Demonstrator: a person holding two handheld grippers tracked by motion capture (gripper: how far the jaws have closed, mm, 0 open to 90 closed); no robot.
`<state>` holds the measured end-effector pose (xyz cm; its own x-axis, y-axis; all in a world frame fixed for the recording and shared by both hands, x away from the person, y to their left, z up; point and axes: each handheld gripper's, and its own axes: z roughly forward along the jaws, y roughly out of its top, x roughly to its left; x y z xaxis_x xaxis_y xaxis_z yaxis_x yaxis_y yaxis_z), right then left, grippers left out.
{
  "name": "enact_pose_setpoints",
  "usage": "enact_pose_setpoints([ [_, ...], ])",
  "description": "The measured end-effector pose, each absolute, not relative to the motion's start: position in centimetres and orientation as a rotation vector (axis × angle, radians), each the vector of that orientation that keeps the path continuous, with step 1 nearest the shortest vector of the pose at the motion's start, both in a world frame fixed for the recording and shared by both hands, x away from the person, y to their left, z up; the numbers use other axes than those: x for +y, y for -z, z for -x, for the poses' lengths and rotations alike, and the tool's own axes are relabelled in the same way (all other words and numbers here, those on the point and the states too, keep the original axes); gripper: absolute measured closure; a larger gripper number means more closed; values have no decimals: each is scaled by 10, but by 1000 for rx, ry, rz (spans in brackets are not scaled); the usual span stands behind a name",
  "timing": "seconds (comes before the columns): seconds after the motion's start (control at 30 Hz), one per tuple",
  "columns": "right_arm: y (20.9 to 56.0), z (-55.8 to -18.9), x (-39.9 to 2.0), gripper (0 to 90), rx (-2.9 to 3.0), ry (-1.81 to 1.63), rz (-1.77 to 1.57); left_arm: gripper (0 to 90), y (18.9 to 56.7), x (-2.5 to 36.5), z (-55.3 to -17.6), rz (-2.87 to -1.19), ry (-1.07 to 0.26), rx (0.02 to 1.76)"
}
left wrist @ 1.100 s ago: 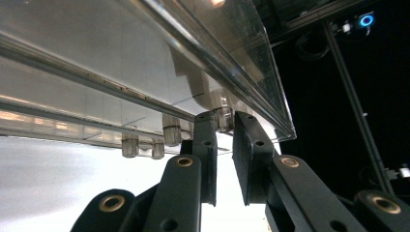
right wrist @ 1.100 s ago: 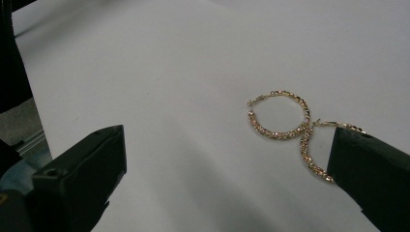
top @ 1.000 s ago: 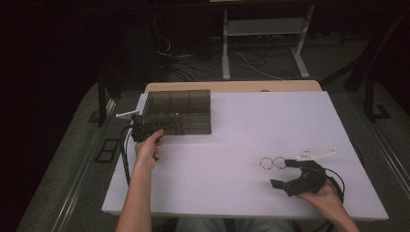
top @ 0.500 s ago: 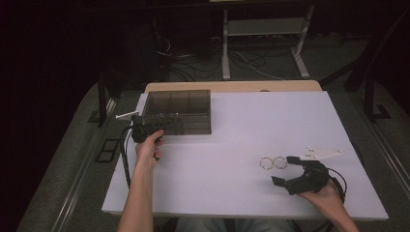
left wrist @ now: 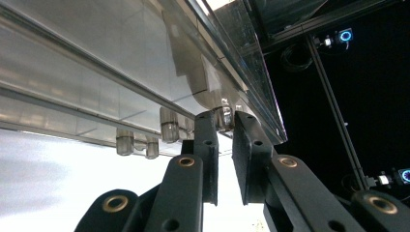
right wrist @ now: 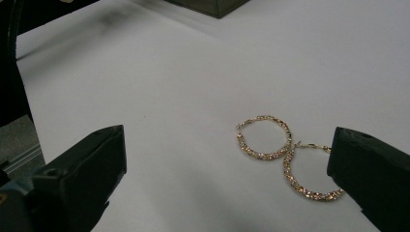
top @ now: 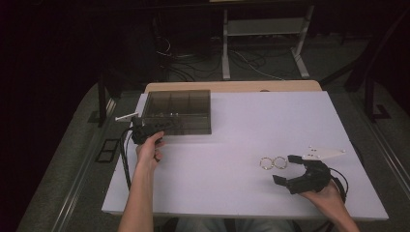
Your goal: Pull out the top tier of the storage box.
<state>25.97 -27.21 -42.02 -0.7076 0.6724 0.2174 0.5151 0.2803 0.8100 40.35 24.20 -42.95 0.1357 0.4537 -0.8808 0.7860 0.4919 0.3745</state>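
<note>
At the table's left edge, a small white stick-like item [top: 126, 117] lies just off the box's near-left corner, w/ a black cable trailing down the table side. The clear smoky compartment box [top: 178, 111] sits at the back-left of the white table [top: 217, 188], lid down. Left gripper [top: 153, 129] is at the box's front-left edge; in the left gripper view its jaws are nearly together, a slim gap between the pads, tips pinching the small clear latch tab [left wrist: 223, 113] on the box front. Left hand [top: 151, 150] is wrapped round the gripper body.

Mid-table is bare, nothing between box & earrings. Towards the right, two gold hoop earrings [top: 273, 163] lie flat, touching each other. The right gripper [top: 285, 169] sits just beside them, jaws spread wide, holding nothing. In the right gripper view the hoops [right wrist: 285, 154] lie between the jaws, nearer the right-hand one, which overlaps one hoop's edge; can't tell if it touches. A grey three-cornered plate [top: 325, 153] sits on the gripper.
</note>
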Motion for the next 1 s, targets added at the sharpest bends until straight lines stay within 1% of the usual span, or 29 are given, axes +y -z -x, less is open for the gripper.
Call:
enact_pose_setpoints([
  [0.63, 420, -259, -272, 0, 2373, -1403, -1106, 797, 430, 242, -380, -1126, 320, 1499],
  [1.0, 421, -259, -272, 0, 2378, -1397, -1112, 794, 429, 241, -379, -1120, 325, 1509],
])
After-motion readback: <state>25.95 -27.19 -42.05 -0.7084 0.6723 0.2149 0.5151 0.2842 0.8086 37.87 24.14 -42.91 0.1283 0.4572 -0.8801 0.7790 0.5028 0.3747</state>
